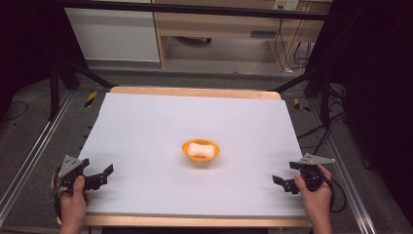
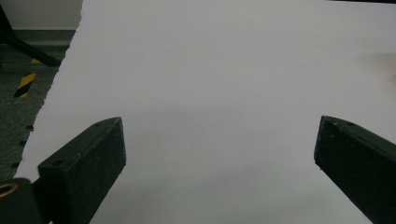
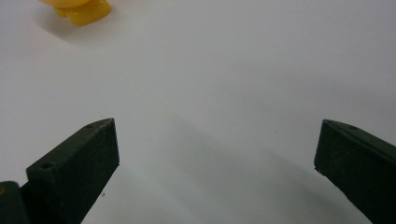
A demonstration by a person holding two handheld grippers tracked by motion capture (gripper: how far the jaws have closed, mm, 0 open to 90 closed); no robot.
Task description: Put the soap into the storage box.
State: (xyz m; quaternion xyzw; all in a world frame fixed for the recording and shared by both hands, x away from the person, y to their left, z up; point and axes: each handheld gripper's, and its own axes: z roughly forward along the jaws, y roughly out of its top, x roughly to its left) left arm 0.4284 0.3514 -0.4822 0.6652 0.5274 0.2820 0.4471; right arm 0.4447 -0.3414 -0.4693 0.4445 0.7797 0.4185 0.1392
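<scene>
Both your grippers wide open, bowl sitting untouched in the middle

Your left gripper (image 1: 99, 172) sits at the near left corner of the white sheet (image 1: 146, 126), jaws spread wide with nothing between them, and your right gripper (image 1: 283, 174) does the same at the near right corner, also gaping and empty. Well apart from both, the orange bowl (image 1: 200, 151) rests around the sheet's centre with a pale whitish lump (image 1: 201, 149) inside it, can't tell what that is
</scene>
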